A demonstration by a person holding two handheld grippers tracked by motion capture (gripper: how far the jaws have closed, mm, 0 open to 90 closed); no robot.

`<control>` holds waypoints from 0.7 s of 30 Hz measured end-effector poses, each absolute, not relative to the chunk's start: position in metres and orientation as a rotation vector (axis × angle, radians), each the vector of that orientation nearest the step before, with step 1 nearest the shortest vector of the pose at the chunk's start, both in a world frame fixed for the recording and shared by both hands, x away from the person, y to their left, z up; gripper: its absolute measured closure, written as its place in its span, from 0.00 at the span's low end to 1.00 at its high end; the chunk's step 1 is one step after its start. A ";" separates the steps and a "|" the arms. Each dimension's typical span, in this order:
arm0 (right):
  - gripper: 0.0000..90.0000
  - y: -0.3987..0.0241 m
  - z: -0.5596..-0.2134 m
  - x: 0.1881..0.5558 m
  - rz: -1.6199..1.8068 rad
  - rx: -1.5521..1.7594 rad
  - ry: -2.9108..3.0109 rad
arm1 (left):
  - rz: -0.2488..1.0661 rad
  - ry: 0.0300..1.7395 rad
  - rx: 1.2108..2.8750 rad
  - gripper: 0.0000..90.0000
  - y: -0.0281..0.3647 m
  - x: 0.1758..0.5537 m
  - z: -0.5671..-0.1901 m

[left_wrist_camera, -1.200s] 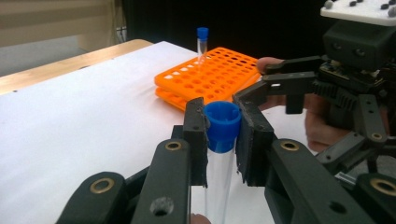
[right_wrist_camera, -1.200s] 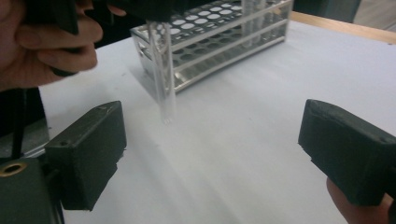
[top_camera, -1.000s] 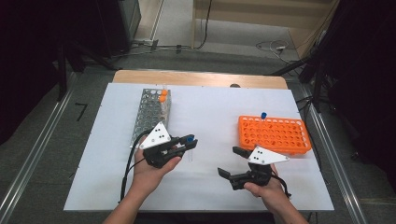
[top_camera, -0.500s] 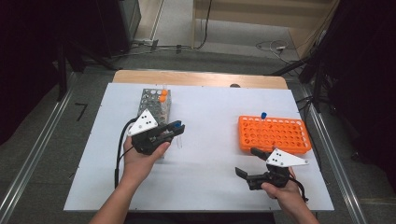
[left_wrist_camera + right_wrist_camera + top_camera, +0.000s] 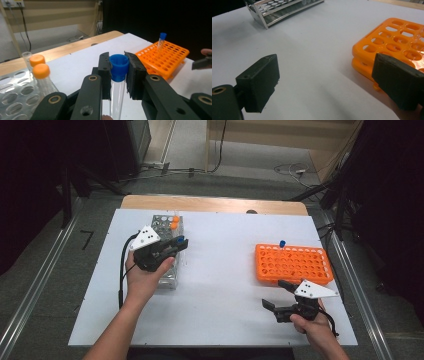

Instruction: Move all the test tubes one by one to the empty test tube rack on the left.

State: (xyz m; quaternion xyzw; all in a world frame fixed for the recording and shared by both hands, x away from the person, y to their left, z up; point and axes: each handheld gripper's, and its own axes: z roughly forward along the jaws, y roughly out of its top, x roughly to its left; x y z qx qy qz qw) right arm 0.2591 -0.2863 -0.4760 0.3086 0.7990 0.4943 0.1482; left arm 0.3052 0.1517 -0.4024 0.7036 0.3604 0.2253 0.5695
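Observation:
My left gripper (image 5: 176,245) (image 5: 119,71) is shut on a clear tube with a blue cap (image 5: 119,64) (image 5: 180,240), held upright above the right side of the metal rack (image 5: 167,222) (image 5: 15,92). Two orange-capped tubes (image 5: 174,222) (image 5: 41,71) stand in that rack's far end. The orange rack (image 5: 293,264) (image 5: 165,58) (image 5: 397,42) lies at the right with one blue-capped tube (image 5: 282,243) (image 5: 162,40) at its far edge. My right gripper (image 5: 279,295) (image 5: 324,75) stands open near the table's front right, just in front of the orange rack, nothing between its jaws.
The white table top (image 5: 225,250) ends in a wooden strip (image 5: 215,204) at the far side. Dark frames and cables (image 5: 295,170) lie on the floor beyond. Bare table lies between the two racks.
My left gripper has carried the blue-capped tube left and away, from mid-table to over the metal rack. My right gripper has drifted right and toward the front edge, still open.

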 end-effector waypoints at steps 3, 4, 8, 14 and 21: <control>0.07 -0.288 -0.476 0.260 1.424 0.895 2.294 | 0.546 0.868 1.647 0.86 0.155 0.314 -0.400; 0.07 -0.288 -0.476 0.260 1.424 0.901 2.291 | 0.554 0.869 1.644 0.86 0.156 0.317 -0.399; 0.07 -0.289 -0.476 0.261 1.425 0.897 2.287 | 0.582 0.890 1.631 0.86 0.161 0.327 -0.397; 0.07 -0.288 -0.477 0.260 1.420 0.894 2.291 | 0.631 0.942 1.612 0.86 0.170 0.341 -0.395; 0.07 -0.288 -0.478 0.261 1.420 0.896 2.289 | 0.672 0.992 1.584 0.86 0.174 0.358 -0.399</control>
